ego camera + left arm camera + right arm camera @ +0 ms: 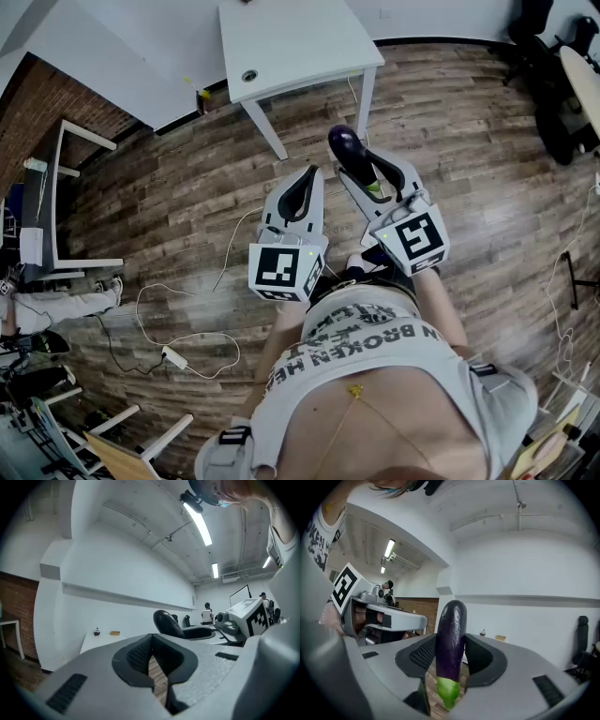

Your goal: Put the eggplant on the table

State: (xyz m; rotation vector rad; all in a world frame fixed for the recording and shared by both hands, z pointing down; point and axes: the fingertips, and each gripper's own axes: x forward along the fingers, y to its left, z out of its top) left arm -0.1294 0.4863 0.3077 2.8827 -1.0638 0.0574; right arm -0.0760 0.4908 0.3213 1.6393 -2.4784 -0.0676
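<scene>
A: Right gripper [450, 665] first. What did it have?
B: It was clamped on the eggplant [451, 634], pads pressed to both flanks. The green stem end hung below the jaws; the glossy purple end stuck out past them.
A: Left gripper [151, 663]?
B: Jaws closed together, nothing between. Only a sliver of wooden floor [187, 206] showed through the lower gap. It was held just beside the right one.
A: Eggplant against the table?
B: Not on it. It was carried in the air over the floor, short of the white table [309, 47], purple end near the front leg in the head view.
A: Anything on the tabletop?
B: A small dark item [97, 631] and a yellowish block [115, 633], possibly a box; too small to name. A power strip [173, 356] lay on the floor to the left.
</scene>
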